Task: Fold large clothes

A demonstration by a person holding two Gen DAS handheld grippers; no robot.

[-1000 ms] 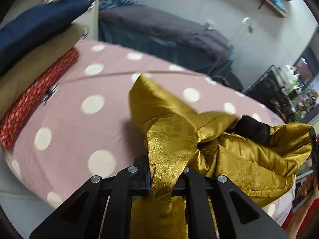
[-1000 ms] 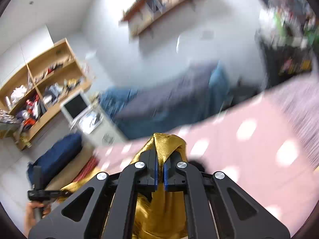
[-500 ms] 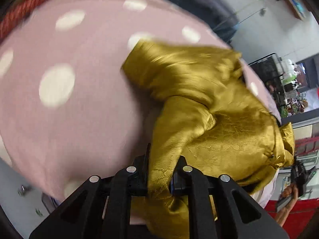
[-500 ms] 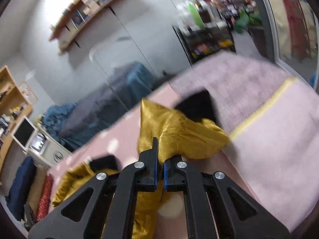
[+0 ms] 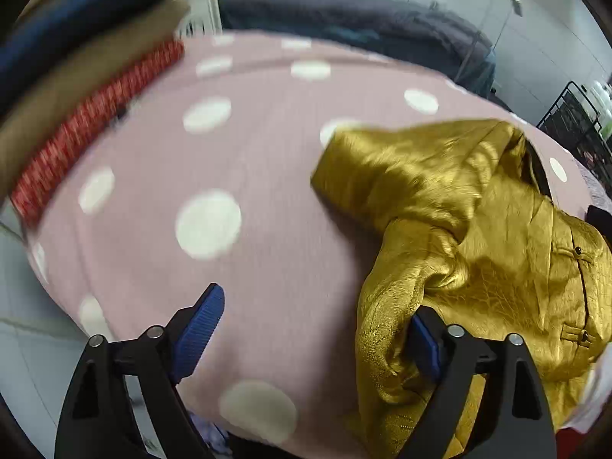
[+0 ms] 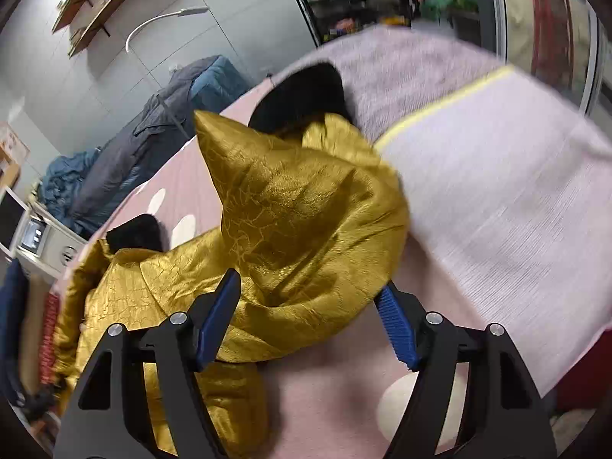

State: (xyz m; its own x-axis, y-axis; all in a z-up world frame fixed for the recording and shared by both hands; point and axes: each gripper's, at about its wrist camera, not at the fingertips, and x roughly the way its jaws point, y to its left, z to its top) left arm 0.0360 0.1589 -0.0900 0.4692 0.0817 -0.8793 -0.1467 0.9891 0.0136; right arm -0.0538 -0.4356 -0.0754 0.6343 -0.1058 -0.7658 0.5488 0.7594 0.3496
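Left wrist, gold jacket (image 5: 478, 229) right of hand-held gripper (image 5: 313, 329)

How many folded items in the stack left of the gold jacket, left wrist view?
3, blurred: navy one on top, tan one in the middle, red patterned one lowest, along the polka-dot cover's far-left edge. More may be hidden.

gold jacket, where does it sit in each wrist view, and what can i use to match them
Left wrist: the gold jacket fills the right half, crumpled on the pink polka-dot blanket, its near edge by the right pad of the open left tongs.
Right wrist: it fills centre and lower left, bunched between the open right tongs.
Shared landmark: the grey-blue bedding heap behind.
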